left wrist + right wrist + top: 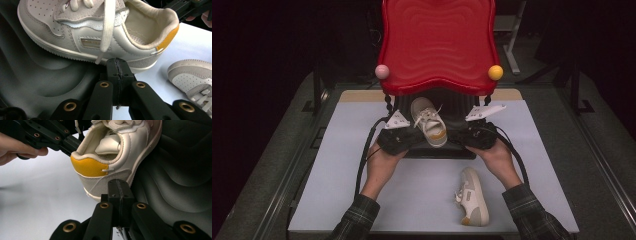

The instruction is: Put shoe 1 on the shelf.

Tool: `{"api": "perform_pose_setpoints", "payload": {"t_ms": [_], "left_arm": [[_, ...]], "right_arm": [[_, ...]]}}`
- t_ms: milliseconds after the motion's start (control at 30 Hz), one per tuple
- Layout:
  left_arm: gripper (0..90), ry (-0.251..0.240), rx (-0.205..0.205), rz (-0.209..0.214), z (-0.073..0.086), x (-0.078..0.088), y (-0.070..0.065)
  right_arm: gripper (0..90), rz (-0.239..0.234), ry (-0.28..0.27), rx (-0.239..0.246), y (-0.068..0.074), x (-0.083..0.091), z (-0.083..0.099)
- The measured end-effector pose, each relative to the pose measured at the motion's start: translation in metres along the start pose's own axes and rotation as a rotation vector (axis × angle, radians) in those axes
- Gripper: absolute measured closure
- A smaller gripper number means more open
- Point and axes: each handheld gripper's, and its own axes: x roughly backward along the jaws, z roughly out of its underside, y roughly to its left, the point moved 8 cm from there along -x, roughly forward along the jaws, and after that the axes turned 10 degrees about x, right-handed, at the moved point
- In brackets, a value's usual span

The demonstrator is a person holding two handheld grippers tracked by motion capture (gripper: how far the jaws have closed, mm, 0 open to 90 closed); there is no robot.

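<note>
Left tool: the left tool (117, 65) has its black jaws pressed together with nothing pinched, its tip just below the sole of the shoe in the case.
Right tool: the right tool (119, 187) is pressed together too and holds nothing, its tip close by the heel.
Shoe in hand: the small white leather sneaker with an orange heel tab (428, 122) rests tilted on the black moulded tray (45, 75) of the red plastic case (438, 45), at 12 o'clock on the desk.
Second shoe: the matching white sneaker (472, 197) lies on the pale grey desk (337, 165) at 5 o'clock.
Progress: judging by this, one shoe is in the case; the other is left to pack.
Hidden: the tray's far part sits under the red lid; whether either tip touches the shoe is unclear.
</note>
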Motion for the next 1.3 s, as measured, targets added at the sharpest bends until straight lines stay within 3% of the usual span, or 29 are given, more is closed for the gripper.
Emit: {"api": "perform_pose_setpoints", "payload": {"t_ms": [133, 233, 367, 767, 967, 1100, 1133, 1300], "left_arm": [[89.7, -0.014, 0.005, -0.02, -0.001, 0.001, 0.001], [89.7, -0.043, 0.037, -0.037, -0.005, 0.004, 0.006], [89.8, -0.065, 0.07, -0.093, -0.01, 0.007, 0.016], [89.7, -0.096, 0.09, -0.143, -0.014, 0.007, 0.025], [88.6, -0.084, 0.075, -0.113, -0.011, 0.015, 0.021], [88.8, -0.068, 0.038, -0.08, -0.004, 0.027, 0.01], [88.8, -0.064, 0.02, -0.052, -0.001, 0.032, 0.002], [89.3, -0.06, -0.001, 0.018, 0.002, 0.033, -0.018]], "right_arm": [[89.8, 0.001, -0.006, 0.001, 0.001, -0.001, -0.001], [89.8, -0.013, -0.013, 0.009, 0.004, -0.005, -0.003], [89.8, -0.029, -0.023, 0.01, 0.011, -0.016, -0.007], [89.8, -0.046, -0.047, 0.028, 0.018, -0.024, -0.016], [89.7, -0.043, -0.04, 0.025, 0.017, -0.021, -0.014], [89.7, -0.048, -0.046, 0.009, 0.017, -0.014, -0.011], [89.7, -0.057, -0.038, 0.009, 0.02, -0.011, -0.007], [89.7, -0.074, -0.016, 0.005, 0.027, -0.001, 0.003]]}}
